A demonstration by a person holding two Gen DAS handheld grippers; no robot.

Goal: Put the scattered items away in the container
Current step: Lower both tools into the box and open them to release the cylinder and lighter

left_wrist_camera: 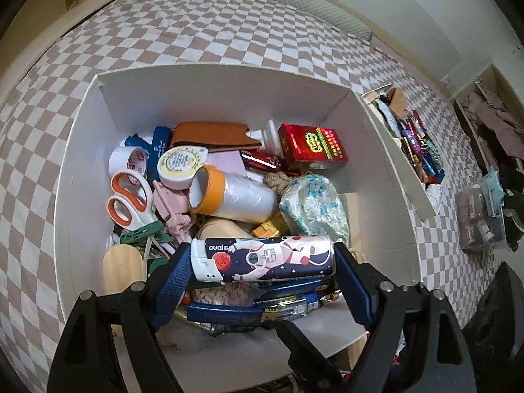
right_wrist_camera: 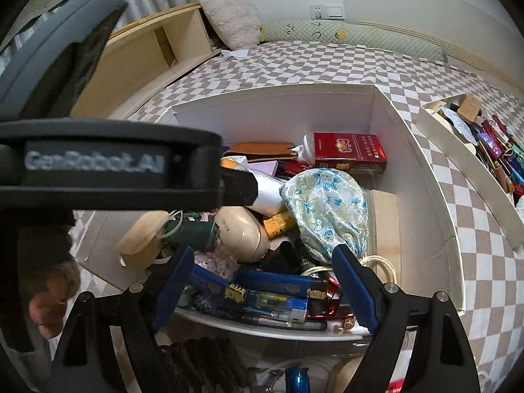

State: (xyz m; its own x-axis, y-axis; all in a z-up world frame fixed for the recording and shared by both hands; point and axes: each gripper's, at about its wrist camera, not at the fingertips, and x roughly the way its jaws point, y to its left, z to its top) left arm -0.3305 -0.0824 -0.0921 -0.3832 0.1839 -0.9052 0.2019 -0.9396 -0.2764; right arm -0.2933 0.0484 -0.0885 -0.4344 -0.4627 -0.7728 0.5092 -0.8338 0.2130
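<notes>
Your left tongs [left_wrist_camera: 262, 258] grip an astronaut-print tube [left_wrist_camera: 262, 257] crosswise over the near end of the white box [left_wrist_camera: 229, 91], one blue pad at each end of it; the tube is up clear of the heap, level, its white cap toward your left. The box sits on a bed with a brown-and-white checked sheet [left_wrist_camera: 229, 26] and is already crowded: orange-handled scissors [left_wrist_camera: 129, 199] by the left wall, a roll of white tape [left_wrist_camera: 129, 160] behind them, a round measuring tape [left_wrist_camera: 178, 167], an orange-rimmed roll of clear film [left_wrist_camera: 229, 196] in the middle, a brown leather sleeve [left_wrist_camera: 213, 134] and a red carton [left_wrist_camera: 311, 145] toward the far wall, and a blue-flowered silk pouch [left_wrist_camera: 311, 206] to the right. Dark blue pens [left_wrist_camera: 249, 308] lie directly under the tube.

Your right tongs [right_wrist_camera: 262, 281] hang spread apart over the same near edge with nothing between the pads, the pens [right_wrist_camera: 271, 290] below them. In that view the left gripper's black body blocks the upper left, and a cream earbud case [right_wrist_camera: 242, 232] lies beside the pouch [right_wrist_camera: 324, 209]. A second, narrower tray [left_wrist_camera: 409, 163] of pens stands just right of the box.
</notes>
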